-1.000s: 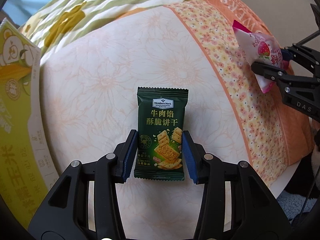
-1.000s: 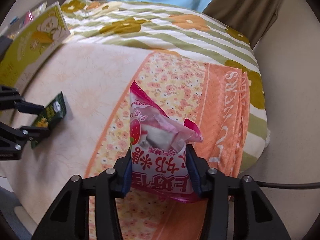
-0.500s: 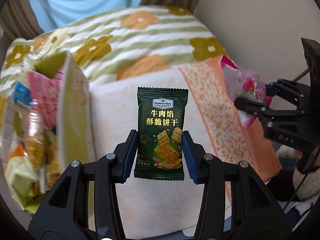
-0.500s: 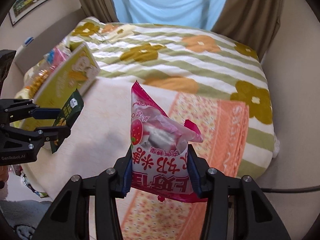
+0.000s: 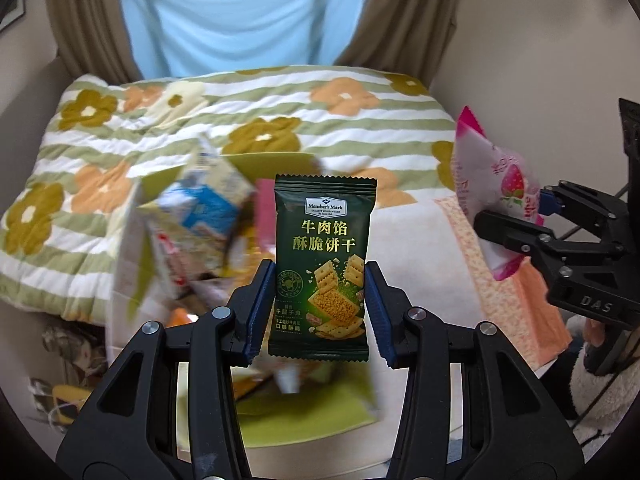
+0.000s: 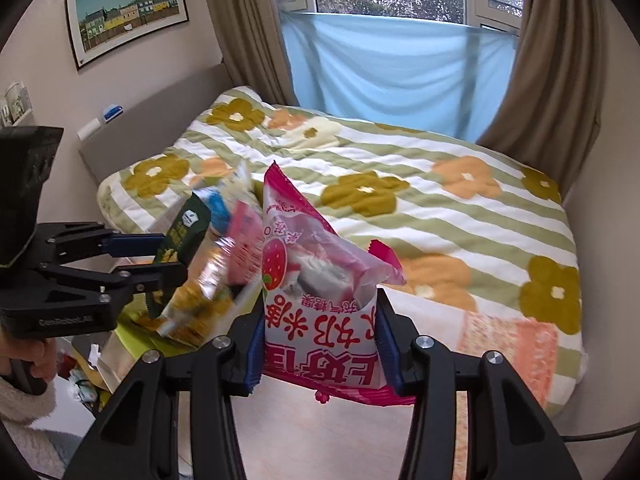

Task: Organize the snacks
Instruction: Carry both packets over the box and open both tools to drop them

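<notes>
My left gripper [image 5: 320,312] is shut on a dark green cracker packet [image 5: 324,256] and holds it upright in the air. The packet also shows in the right wrist view [image 6: 180,248], left of centre. My right gripper [image 6: 318,344] is shut on a pink strawberry snack bag [image 6: 316,292], also lifted. That bag shows at the right of the left wrist view [image 5: 496,196]. Behind the green packet stands a yellow-green box [image 5: 200,248] stuffed with several snack packs, blurred. It also shows in the right wrist view [image 6: 212,280].
A bed with a green-striped flower quilt [image 6: 420,208] fills the background. An orange floral cloth [image 5: 516,300] covers the surface at the right. Curtains and a window [image 6: 392,32] are behind. A picture [image 6: 128,8] hangs on the left wall.
Both grippers have lifted their snacks off the surface and tilted up; the view now takes in the bed and window. The snack box has come to sit behind the green packet.
</notes>
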A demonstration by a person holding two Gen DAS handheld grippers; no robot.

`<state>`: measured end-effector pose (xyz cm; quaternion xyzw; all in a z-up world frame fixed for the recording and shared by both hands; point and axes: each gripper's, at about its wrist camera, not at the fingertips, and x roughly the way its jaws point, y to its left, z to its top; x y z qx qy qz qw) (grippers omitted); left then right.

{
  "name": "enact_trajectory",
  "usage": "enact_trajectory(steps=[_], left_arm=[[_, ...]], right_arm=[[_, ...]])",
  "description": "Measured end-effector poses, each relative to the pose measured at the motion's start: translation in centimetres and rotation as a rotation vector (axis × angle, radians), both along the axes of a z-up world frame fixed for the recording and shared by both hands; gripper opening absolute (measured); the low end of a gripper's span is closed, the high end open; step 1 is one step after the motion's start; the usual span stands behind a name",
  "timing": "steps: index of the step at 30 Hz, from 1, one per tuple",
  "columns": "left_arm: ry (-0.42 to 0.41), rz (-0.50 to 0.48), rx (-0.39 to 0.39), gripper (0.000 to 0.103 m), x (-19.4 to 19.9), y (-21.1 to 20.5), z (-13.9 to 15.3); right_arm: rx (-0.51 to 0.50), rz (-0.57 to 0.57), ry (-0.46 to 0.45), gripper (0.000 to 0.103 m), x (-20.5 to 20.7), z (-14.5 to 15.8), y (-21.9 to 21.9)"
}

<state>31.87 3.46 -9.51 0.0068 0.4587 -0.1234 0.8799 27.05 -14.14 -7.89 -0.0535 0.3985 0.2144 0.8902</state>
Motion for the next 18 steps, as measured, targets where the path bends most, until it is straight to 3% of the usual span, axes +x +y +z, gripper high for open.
enact_trajectory(steps=[5,12,13,15,16,18], left_arm=[[0.024,0.026,0.0,0.041,1.0,6.6,-0.9],[0.065,-0.001,-0.016,0.042,2.5,11.5,-3.5],[0.081,-0.014,-0.008,0.046,2.8,11.8,-4.1],[0.097,-0.04,0.007,0.076,3.2,12.0,-5.0],[0.086,-0.055,0.012,0.1,3.2,12.2,-5.3],[0.064,-0.08,0.017,0.103,2.9,12.5,-5.8]], right_arm=[[0.017,0.025,0.001,0.044,0.7,0.3,6.5],[0.029,0.007,0.032,0.044,1.6,-1.0,12.9],[0.03,0.0,0.034,0.044,1.6,-1.2,13.4],[0.035,-0.025,0.044,0.044,1.6,-1.7,14.4],[0.039,-0.037,0.051,0.044,1.7,-1.9,14.8],[0.048,-0.065,0.068,0.043,1.6,-2.2,15.6]])
